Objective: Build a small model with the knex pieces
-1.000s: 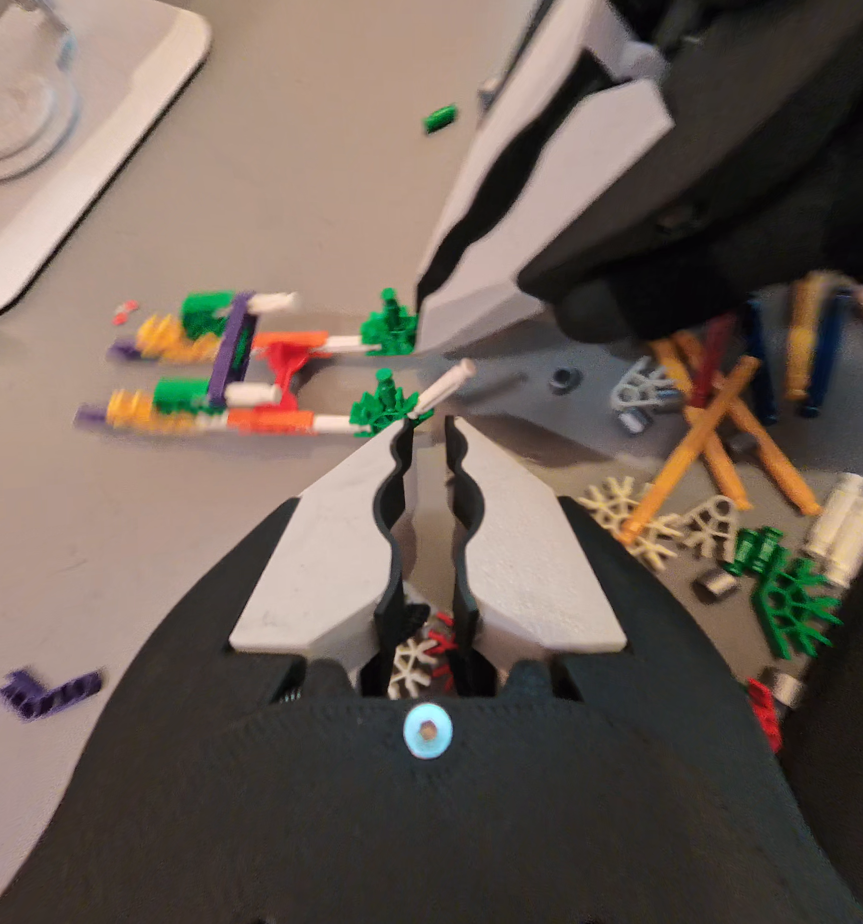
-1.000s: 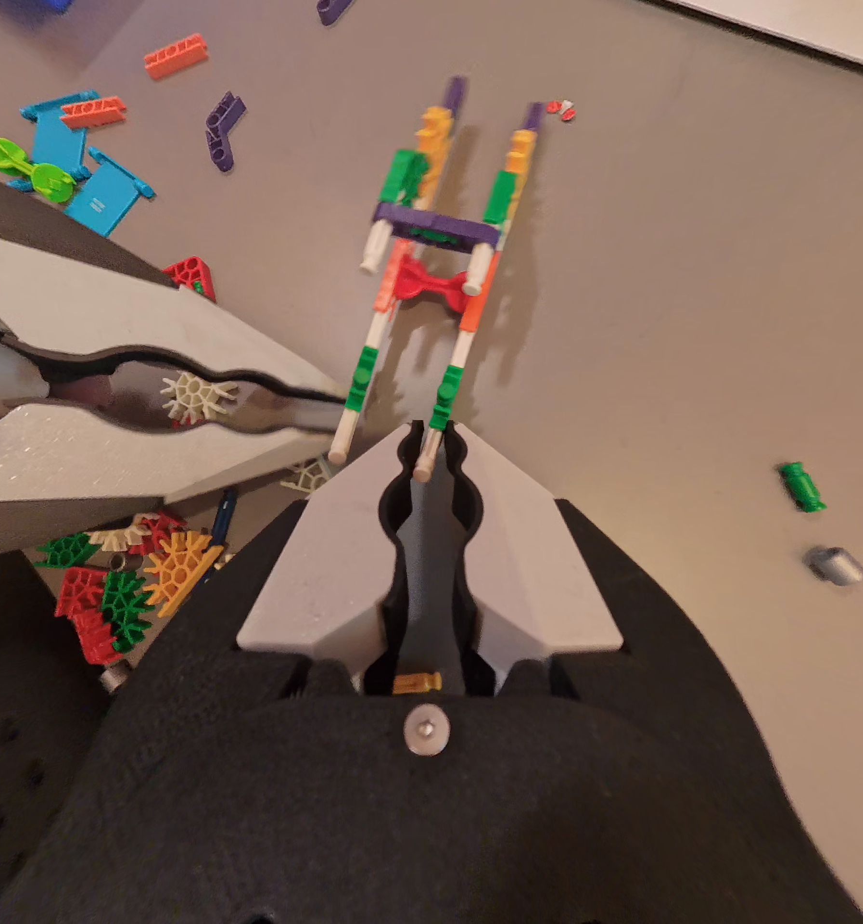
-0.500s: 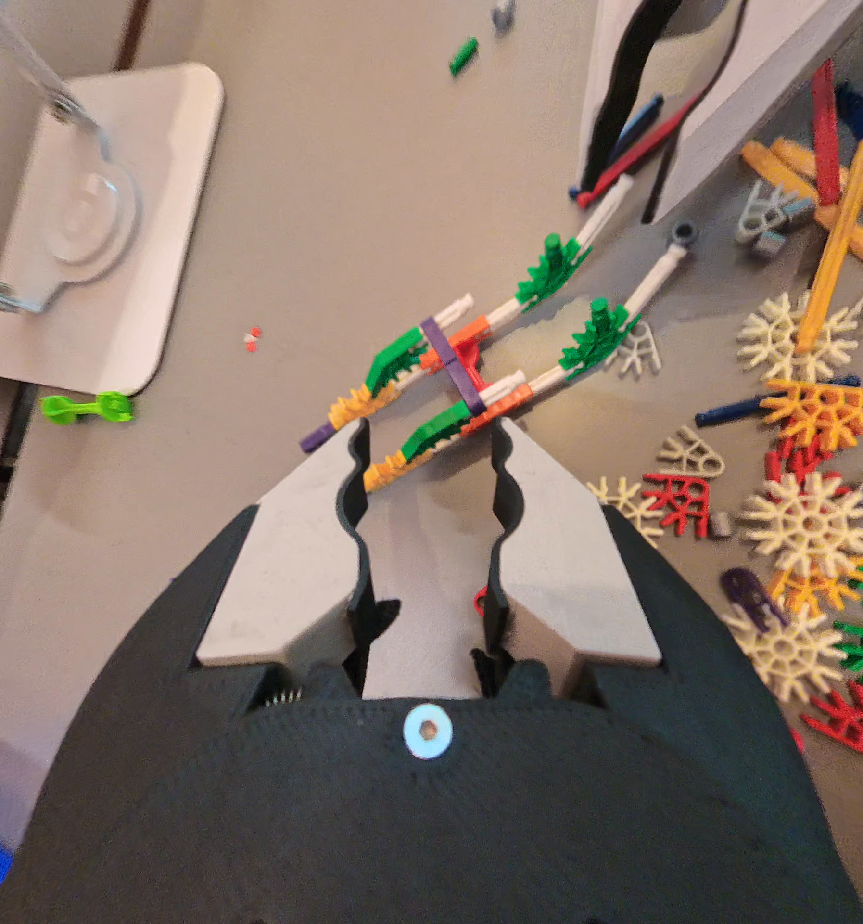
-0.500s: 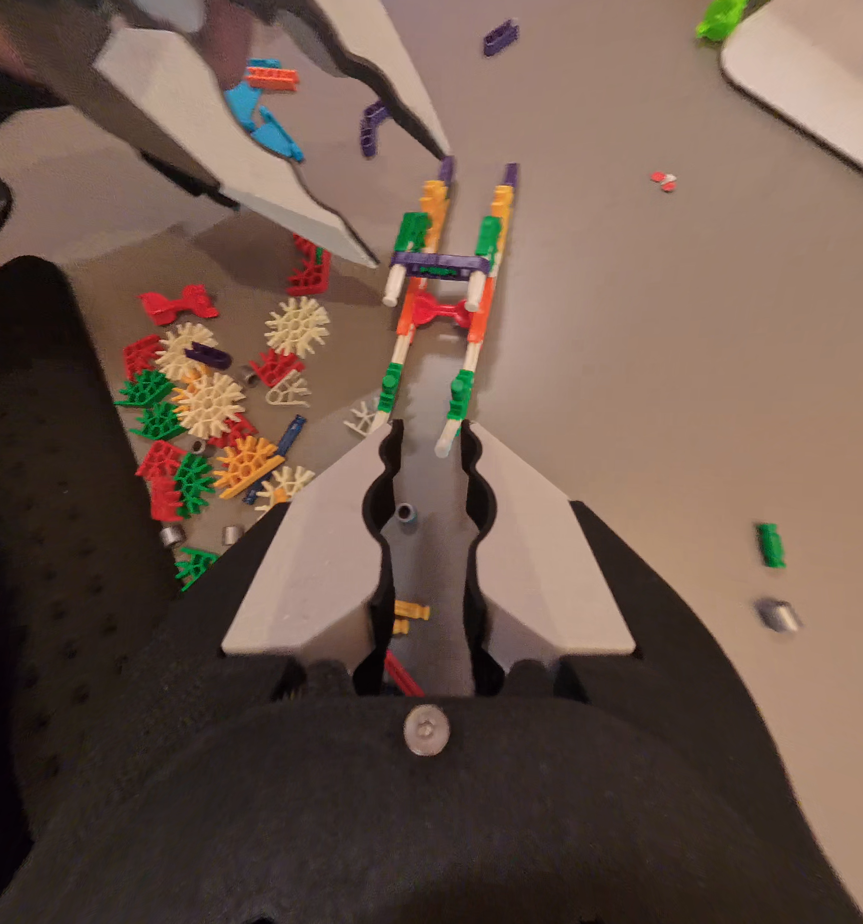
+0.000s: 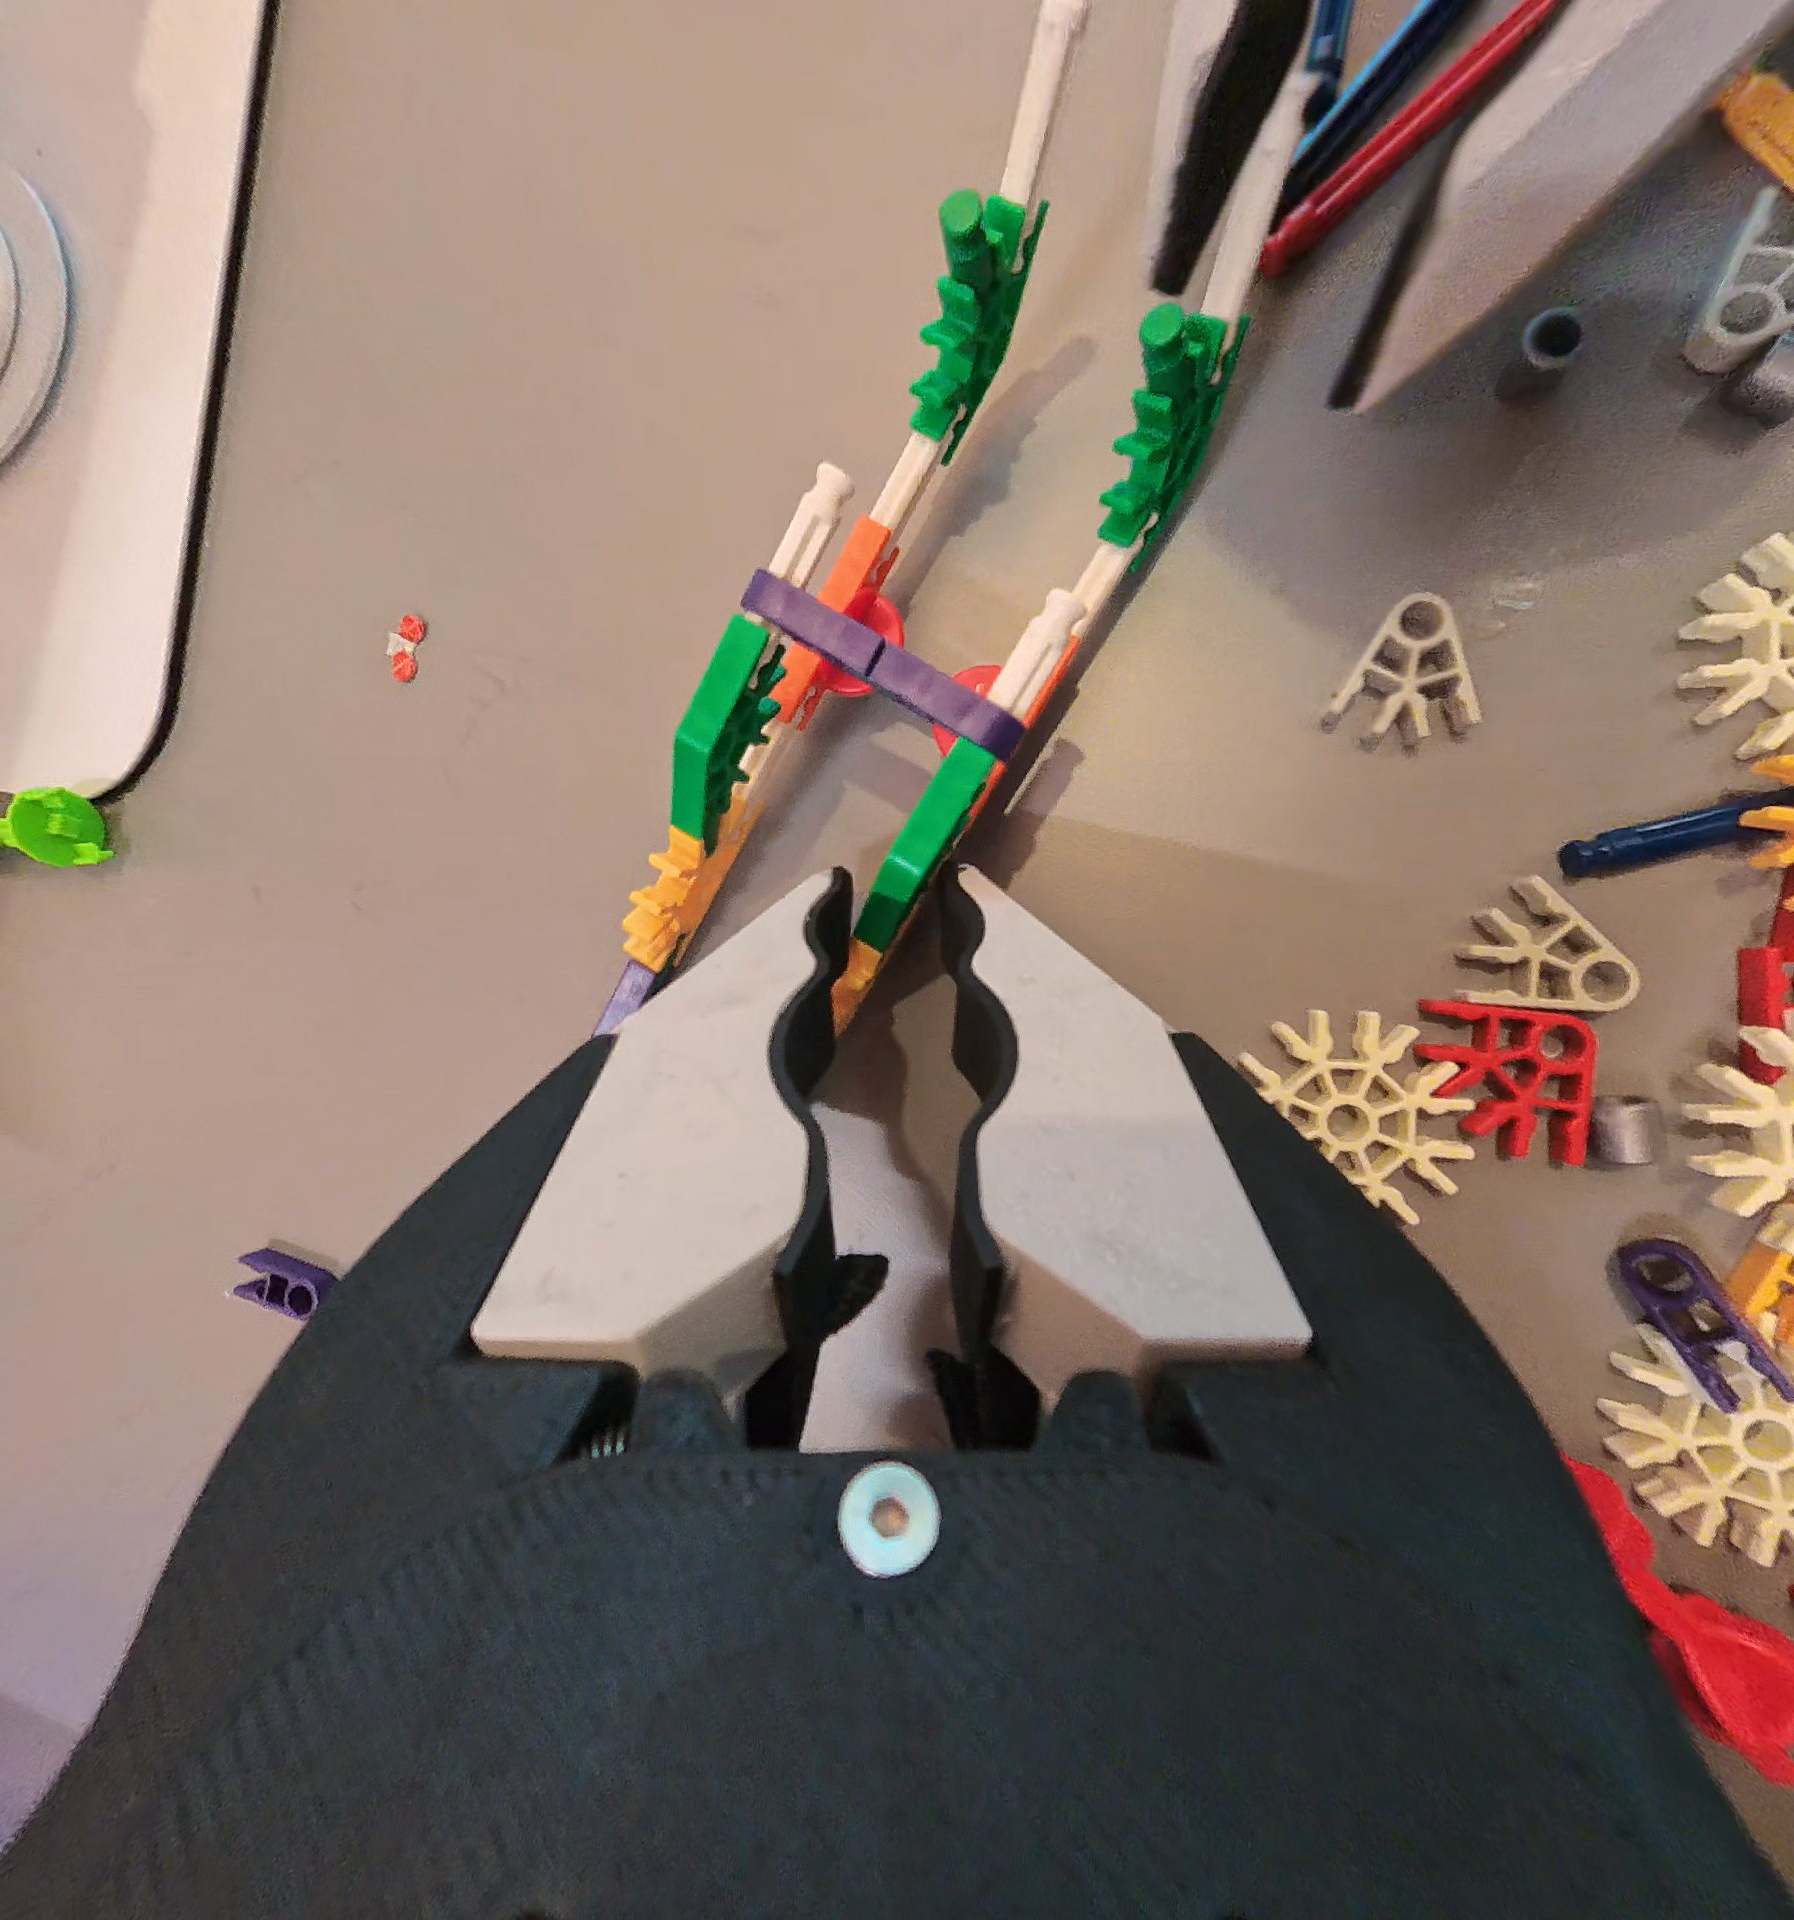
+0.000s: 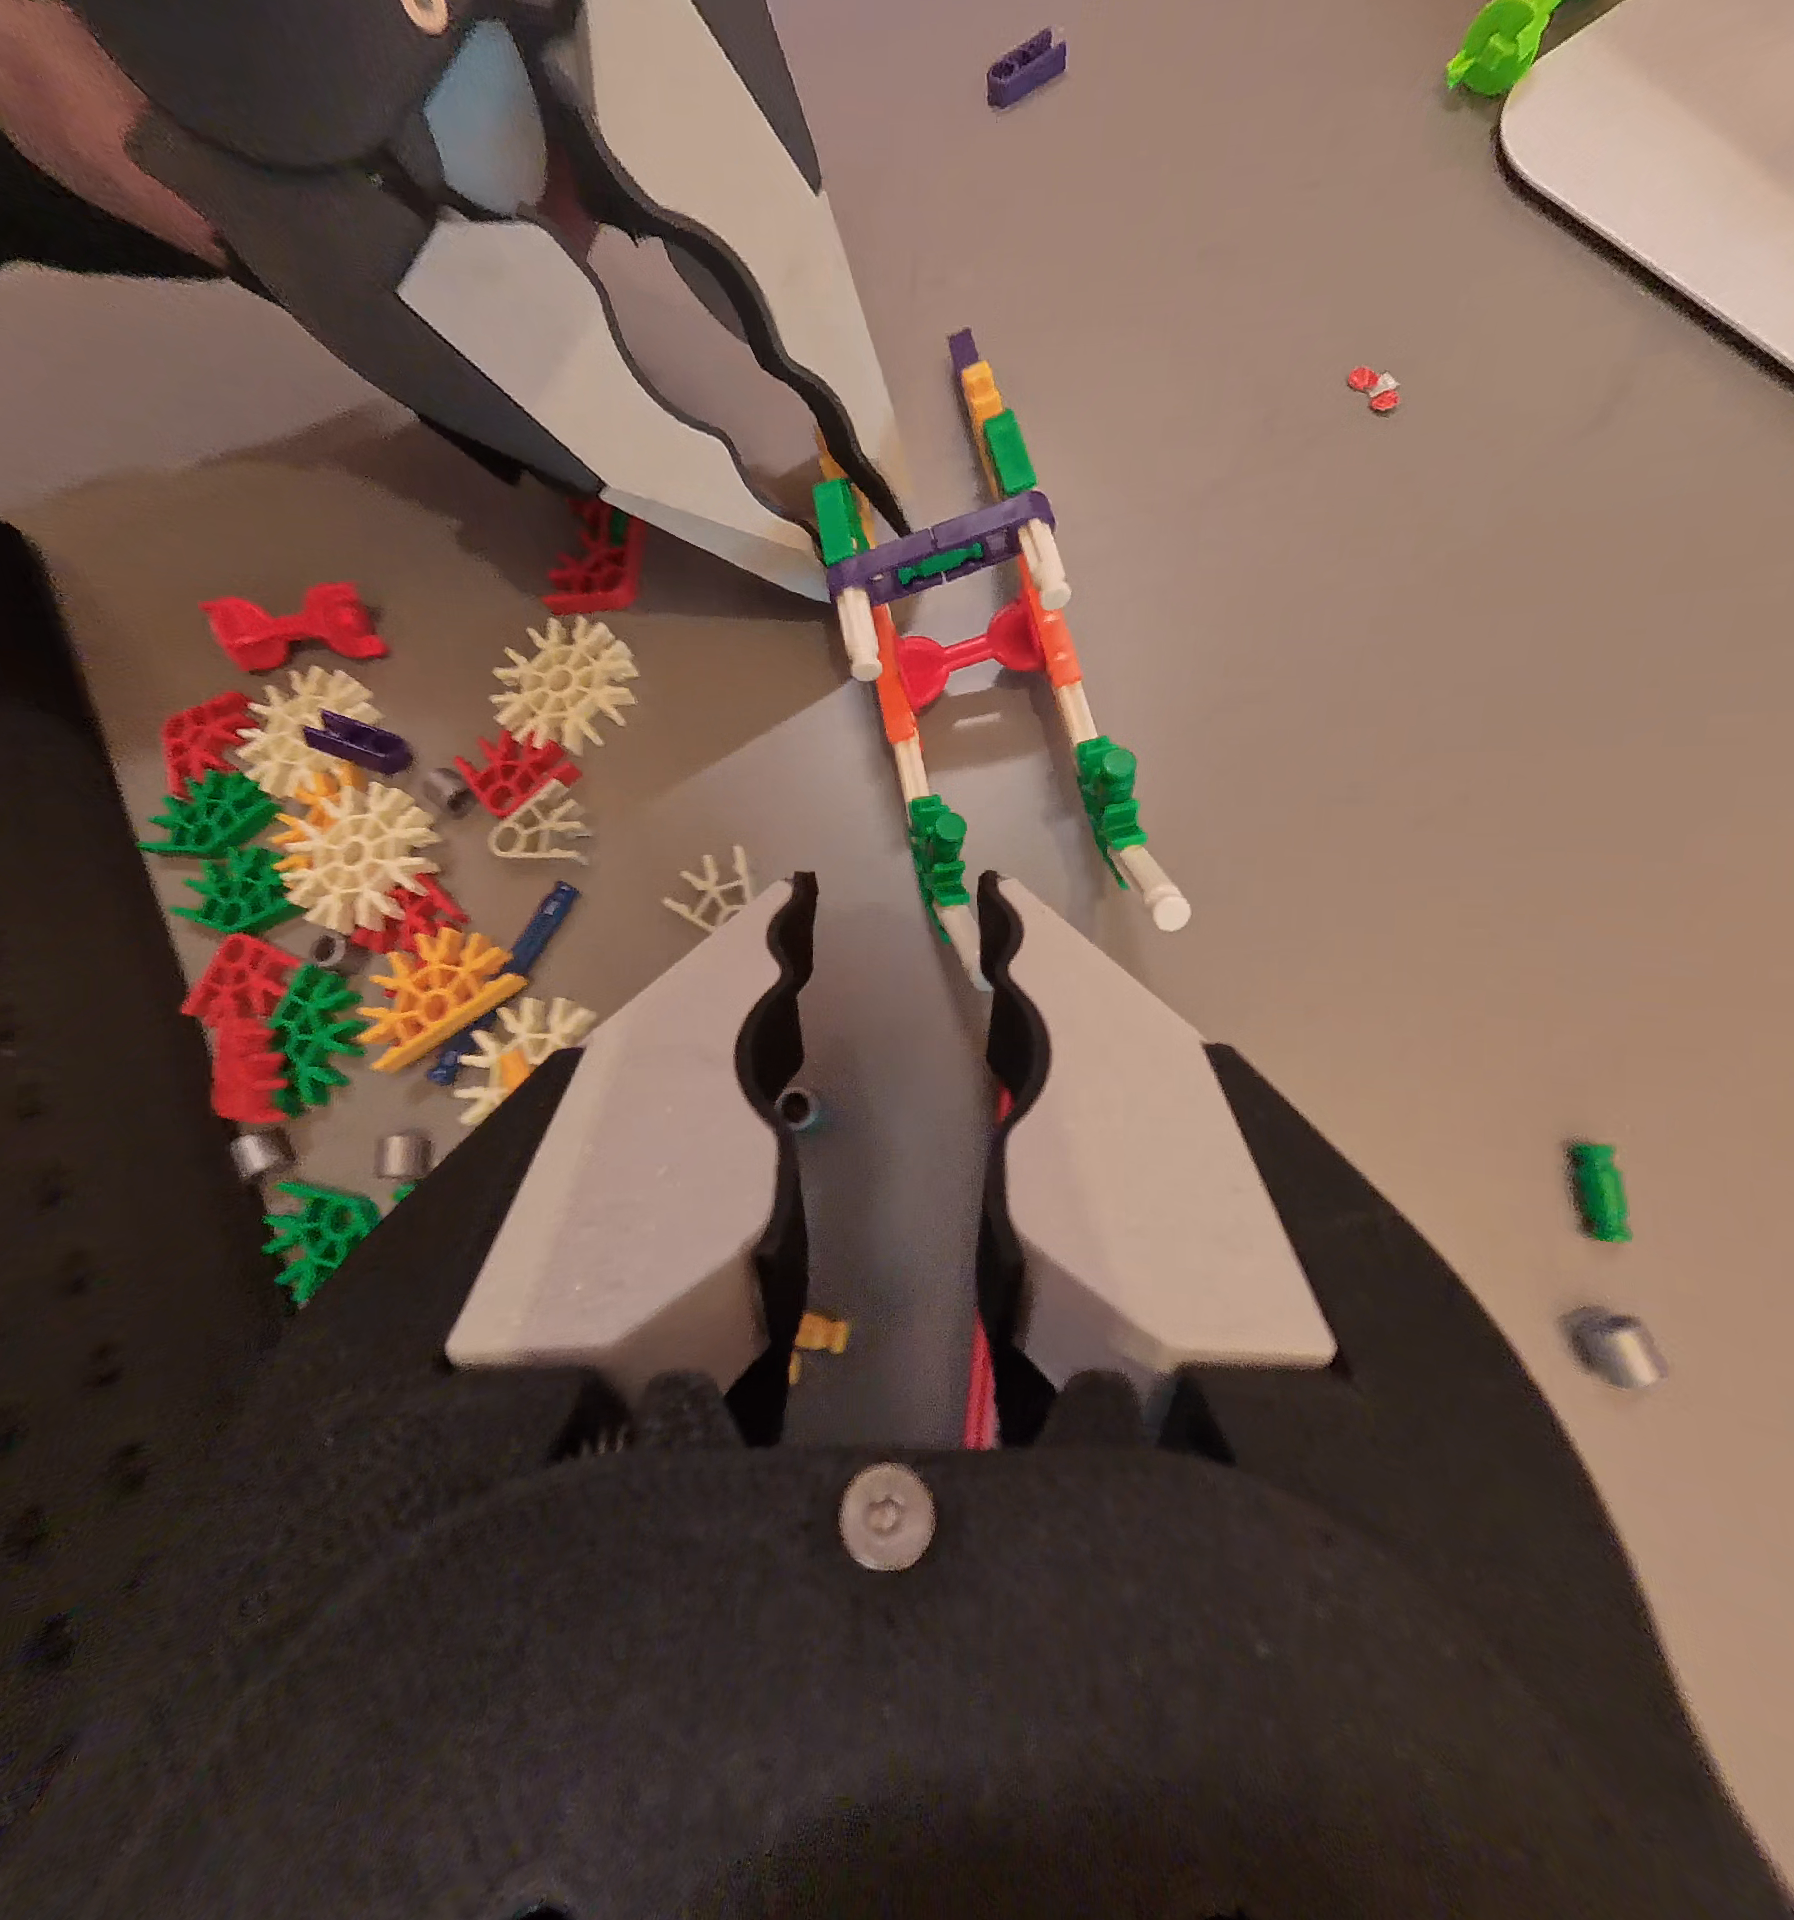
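Both views are dim and warm-toned, with soft indoor light leaving broad, diffuse shadows on the grey counter [image 5: 519, 436]. The wide lenses bow lines near the edges. The far gripper [image 6: 664, 343] is smeared by motion blur in both views, while the near gripper [image 5: 895, 894] looks fairly sharp, without glare.

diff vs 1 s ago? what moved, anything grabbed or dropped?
The left gripper swung from the frame's white-rod end round to its green and orange end, and its jaws now straddle one rail there; contact is unclear. The right gripper had a white rod tip between narrow jaws; it has opened, and that rod now lies beside its right finger. The frame turned on the table. The loose pile stayed.
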Demonstrator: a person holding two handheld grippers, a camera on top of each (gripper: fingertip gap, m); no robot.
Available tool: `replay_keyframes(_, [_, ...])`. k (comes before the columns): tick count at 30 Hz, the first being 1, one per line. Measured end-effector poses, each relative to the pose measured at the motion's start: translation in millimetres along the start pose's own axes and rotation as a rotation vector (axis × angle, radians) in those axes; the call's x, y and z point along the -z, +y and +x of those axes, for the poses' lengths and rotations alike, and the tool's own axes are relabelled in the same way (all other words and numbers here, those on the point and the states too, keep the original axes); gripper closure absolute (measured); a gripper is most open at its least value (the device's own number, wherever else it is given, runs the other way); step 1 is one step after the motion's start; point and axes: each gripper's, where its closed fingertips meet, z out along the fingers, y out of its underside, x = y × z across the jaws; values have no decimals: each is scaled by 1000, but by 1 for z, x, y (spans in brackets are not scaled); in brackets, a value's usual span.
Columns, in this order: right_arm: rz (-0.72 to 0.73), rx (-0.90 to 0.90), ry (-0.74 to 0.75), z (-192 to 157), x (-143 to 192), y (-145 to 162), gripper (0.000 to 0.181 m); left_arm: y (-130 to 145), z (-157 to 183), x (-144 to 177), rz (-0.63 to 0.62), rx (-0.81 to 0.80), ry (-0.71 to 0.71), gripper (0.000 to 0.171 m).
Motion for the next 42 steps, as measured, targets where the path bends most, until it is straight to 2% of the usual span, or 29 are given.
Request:
replay_keyframes(6, [-60, 55, -89, 22, -15, 6, 176, 0, -9, -5, -32, 30, 12, 159])
replay_keyframes(10, [-83, 143, -91, 26, -17, 5, 177, -2, -14, -7, -43, 65, 42, 159])
replay_keyframes(15, [-113, 287, -11, 35, -17, 3, 177, -4, -17, -10, -78, 117, 106, 160])
replay_keyframes(19, [-104, 315, 12, 39, -18, 2, 178, -5, -21, -11, -83, 120, 113, 160])
replay_keyframes(24, [-68, 232, -19, 42, -18, 0, 177, -4, -22, -12, -72, 115, 102, 154])
replay_keyframes(25, [-72, 215, -19, 43, -17, 1, 171, -4, -22, -11, -64, 117, 94, 148])
replay_keyframes(27, [-79, 182, -26, 45, -14, 3, 150, -2, -22, -8, -59, 126, 89, 146])
replay_keyframes(34, [-33, 151, -10, 49, 16, -6, 146, 3, -27, 14, -23, 148, 52, 131])
replay_keyframes(35, [-24, 146, -4, 50, 18, -8, 140, 3, -31, 18, -18, 144, 30, 129])
replay_keyframes(37, [-11, 127, -2, 54, 18, -10, 120, -3, -38, 25, 20, 139, 17, 125])
replay_keyframes(39, [-30, 126, -10, 58, 10, -8, 97, -5, -46, 25, 22, 131, 10, 115])
replay_keyframes(42, [-46, 148, -71, 55, -9, -6, 102, 0, -48, 14, -9, 156, 65, 94])
